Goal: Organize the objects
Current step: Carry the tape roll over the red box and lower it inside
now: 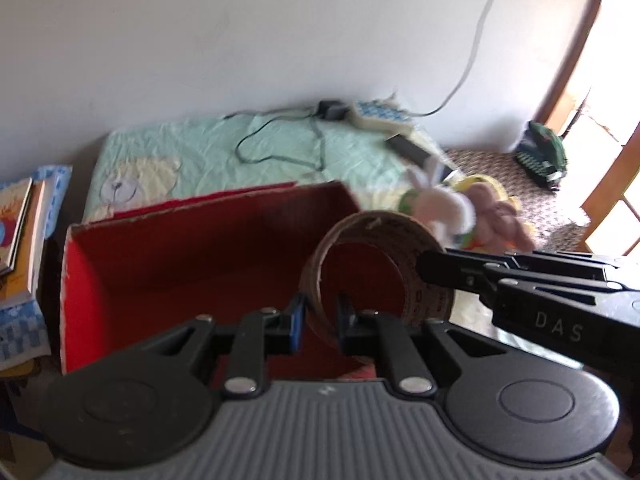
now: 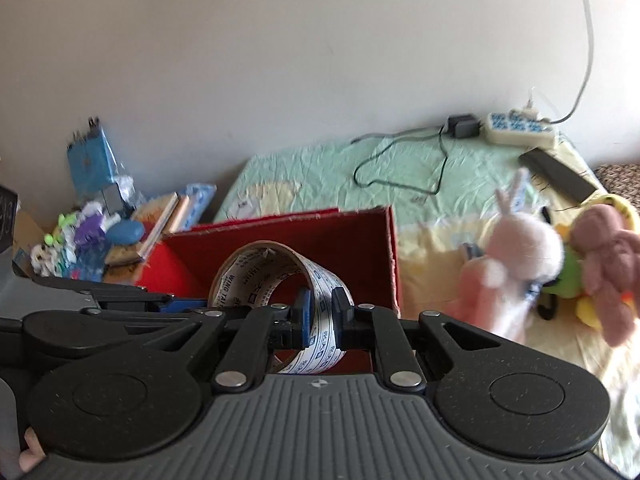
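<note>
Against the pale wall (image 2: 280, 60), a seemingly rumpled green mat (image 2: 400, 168) lies.

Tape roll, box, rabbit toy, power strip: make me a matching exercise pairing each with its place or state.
Things:
1. tape roll
2. red box
3. white rabbit toy
4. power strip

Places or states:
A. by the wall, at the far end of the bed
B. gripped on opposite sides by the left claw and right claw
C. open, behind the roll
D. lying on the bed beside a brown plush

Pairs: 1-B, 2-C, 3-D, 4-A

Wrist views — close, downward, box (image 1: 192, 264) shared
</note>
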A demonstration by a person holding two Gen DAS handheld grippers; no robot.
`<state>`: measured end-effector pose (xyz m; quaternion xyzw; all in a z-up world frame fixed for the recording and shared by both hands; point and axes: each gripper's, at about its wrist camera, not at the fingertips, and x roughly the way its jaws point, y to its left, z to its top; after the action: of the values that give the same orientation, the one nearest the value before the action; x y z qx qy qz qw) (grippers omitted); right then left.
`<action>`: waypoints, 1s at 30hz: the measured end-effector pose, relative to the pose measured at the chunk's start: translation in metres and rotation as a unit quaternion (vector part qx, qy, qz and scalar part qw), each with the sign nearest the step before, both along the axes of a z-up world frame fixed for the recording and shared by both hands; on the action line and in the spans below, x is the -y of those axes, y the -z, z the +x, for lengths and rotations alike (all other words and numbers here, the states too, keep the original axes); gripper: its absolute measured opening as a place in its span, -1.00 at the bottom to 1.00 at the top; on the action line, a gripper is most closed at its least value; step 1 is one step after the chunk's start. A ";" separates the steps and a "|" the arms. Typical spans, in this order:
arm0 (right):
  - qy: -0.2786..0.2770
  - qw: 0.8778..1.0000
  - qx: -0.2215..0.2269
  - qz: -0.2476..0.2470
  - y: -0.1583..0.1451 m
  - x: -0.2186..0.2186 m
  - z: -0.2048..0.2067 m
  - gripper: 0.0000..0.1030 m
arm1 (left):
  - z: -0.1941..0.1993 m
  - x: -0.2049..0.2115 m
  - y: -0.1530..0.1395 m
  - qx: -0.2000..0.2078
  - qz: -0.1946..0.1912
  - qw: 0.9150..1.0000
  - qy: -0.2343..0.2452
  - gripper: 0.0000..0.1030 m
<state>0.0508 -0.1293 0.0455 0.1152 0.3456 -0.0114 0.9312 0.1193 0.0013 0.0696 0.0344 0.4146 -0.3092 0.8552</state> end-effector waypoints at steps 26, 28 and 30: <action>-0.068 0.994 -0.081 -0.025 0.041 0.025 0.090 -0.58 | 0.120 0.022 0.110 -0.204 0.048 0.972 -0.103 -0.77; -0.068 0.994 -0.083 0.002 0.042 0.028 0.090 -0.58 | 0.121 0.023 0.109 -0.201 0.046 0.973 -0.100 -0.77; -0.072 0.993 -0.088 0.025 0.042 0.028 0.089 -0.58 | 0.119 0.020 0.107 -0.197 0.039 0.975 -0.097 -0.77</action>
<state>0.1398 -0.1575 0.0034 0.1118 0.4335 0.0539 0.8925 0.2388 -0.0189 -0.0377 -0.0337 0.5879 -0.2090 0.7807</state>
